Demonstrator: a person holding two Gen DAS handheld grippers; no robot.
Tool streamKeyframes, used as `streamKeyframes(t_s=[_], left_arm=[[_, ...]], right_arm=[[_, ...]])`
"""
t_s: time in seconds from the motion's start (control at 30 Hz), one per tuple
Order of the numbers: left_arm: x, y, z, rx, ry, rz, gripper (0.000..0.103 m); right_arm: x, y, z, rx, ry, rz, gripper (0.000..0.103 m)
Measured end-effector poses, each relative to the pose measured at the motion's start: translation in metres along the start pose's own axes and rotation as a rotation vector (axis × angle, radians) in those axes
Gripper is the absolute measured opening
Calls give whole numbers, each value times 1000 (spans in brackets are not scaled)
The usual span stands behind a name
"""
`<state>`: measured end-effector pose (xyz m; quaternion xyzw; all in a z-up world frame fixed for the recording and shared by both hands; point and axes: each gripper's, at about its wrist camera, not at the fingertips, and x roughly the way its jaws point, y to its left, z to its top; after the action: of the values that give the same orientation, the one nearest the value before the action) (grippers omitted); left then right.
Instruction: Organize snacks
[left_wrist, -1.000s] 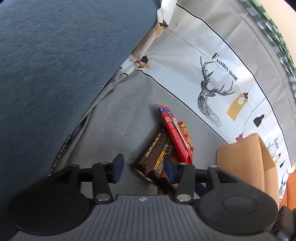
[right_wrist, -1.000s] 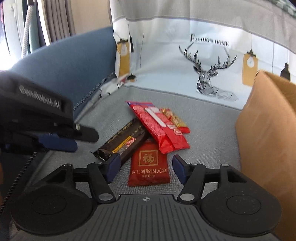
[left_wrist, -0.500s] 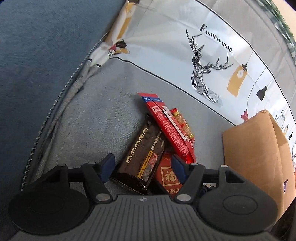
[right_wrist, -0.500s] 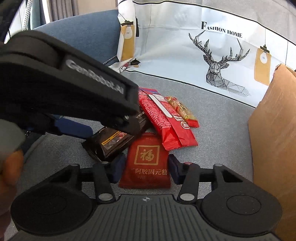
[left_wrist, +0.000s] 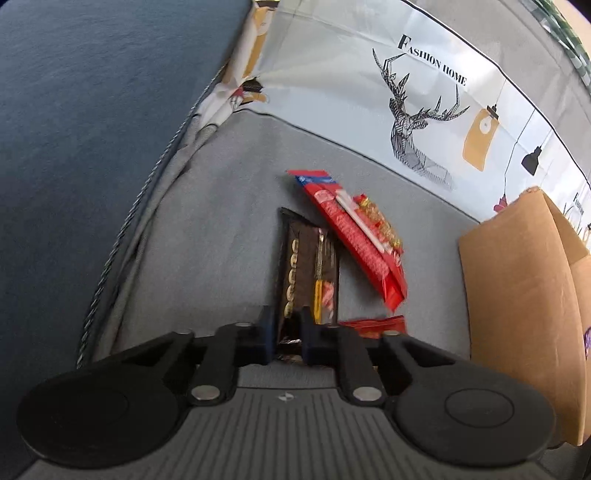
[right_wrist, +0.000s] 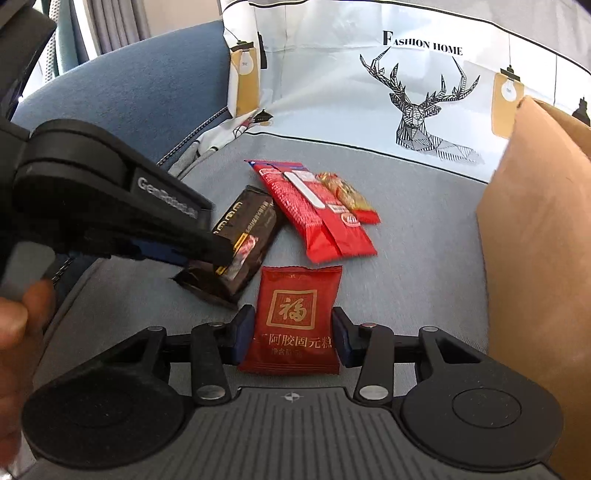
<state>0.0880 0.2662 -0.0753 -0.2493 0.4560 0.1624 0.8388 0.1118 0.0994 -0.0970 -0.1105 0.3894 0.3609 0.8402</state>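
The left tool (left_wrist: 284, 334) is pinching the brown packet (left_wrist: 308, 266); the right tool (right_wrist: 293, 334) is straddling the red packet (right_wrist: 297, 317), not visibly closed. Every snack is lying outside the cardboard box (left_wrist: 517, 306), so sorting is barely starting.

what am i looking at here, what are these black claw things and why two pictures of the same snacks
Each black claw is a hand-held two-finger gripper with a camera on it, so each picture looks forward along one gripper's fingers. A person holds one per hand.

In the left view, the left gripper has closed on the end of a dark brown snack packet. In the right view, the right gripper straddles a red square packet, fingers at its edges; a firm grip is unclear.

A long red packet and a small gold-wrapped snack lie on the grey seat cover, beside a cardboard box.
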Motion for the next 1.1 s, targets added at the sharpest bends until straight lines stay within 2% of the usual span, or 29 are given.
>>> streamKeyframes(t_s=[0.17,0.27,0.37,0.5,0.57,0.63,0.67,0.73,0.8,0.93,1.0,1.1], left_arm=[[-15,8,-18,-24,36,16,9],[-28,12,-26,-60,15,-14,10],[-36,12,-28,-59,-25,-25,15],[-36,13,-24,-92,-62,-26,37],[-32,10,-20,-112,-68,-30,42],[-26,3,-15,-116,-68,-33,52],[-22,-1,-12,-105,-69,-23,54],[-12,-12,-8,-71,-71,17,67],[-3,-22,-4,-38,-76,63,71],[15,-31,2,-51,-66,116,71],[21,-35,3,-63,-59,131,71],[29,-44,2,-31,-40,179,71]], right_arm=[[-26,5,-17,-28,8,17,46],[-44,7,-34,-48,-5,26,46],[-59,7,-52,-55,-18,29,46],[-61,-2,-67,-51,-8,19,46],[-58,-4,-67,-43,13,24,47],[-53,-4,-64,-48,22,30,49],[-49,-4,-64,-47,34,28,50],[-47,-2,-61,-61,33,25,54],[-46,1,-62,-84,32,25,54],[-45,1,-59,-87,38,37,53],[-46,1,-57,-85,35,42,48],[-46,-1,-56,-79,31,46,46]])
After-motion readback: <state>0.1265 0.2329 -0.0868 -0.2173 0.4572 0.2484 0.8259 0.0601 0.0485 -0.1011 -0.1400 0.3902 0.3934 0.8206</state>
